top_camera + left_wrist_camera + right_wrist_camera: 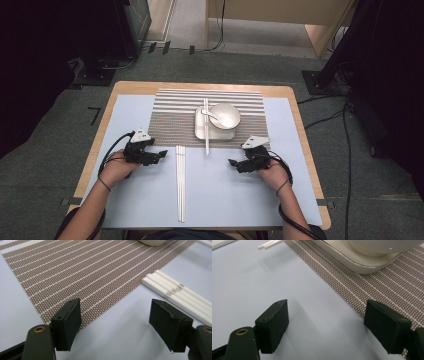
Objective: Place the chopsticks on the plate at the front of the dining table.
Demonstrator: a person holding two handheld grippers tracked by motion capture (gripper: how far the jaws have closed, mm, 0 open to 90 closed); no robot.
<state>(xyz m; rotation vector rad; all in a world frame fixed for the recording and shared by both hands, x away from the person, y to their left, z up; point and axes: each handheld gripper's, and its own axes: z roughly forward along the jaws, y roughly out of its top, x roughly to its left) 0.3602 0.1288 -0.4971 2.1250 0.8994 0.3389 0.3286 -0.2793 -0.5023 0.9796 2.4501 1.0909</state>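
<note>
Chopsticks [180, 182], a white bundle, lie lengthwise on the pale blue sheet [225, 195] covering the counter [125, 87], between my two hands and nearer the left one, their far ends at the near edge of the striped brown placemat [175, 117]. My left tongs [164, 154] sit just beside those far ends, jaws spread with nothing between them; in the left gripper view the sticks run past the outside of the right jaw, untouched. My right tongs [232, 162] hang low over the bare sheet at the mat's near edge, jaws also spread and empty. On the mat stands a shallow metal tray [204, 131] carrying a white bowl [225, 115] with a spoon [210, 115] leaning in it. Another pair of chopsticks [206, 127] lies across the tray's left side, its near end reaching onto the sheet between my tongs.
</note>
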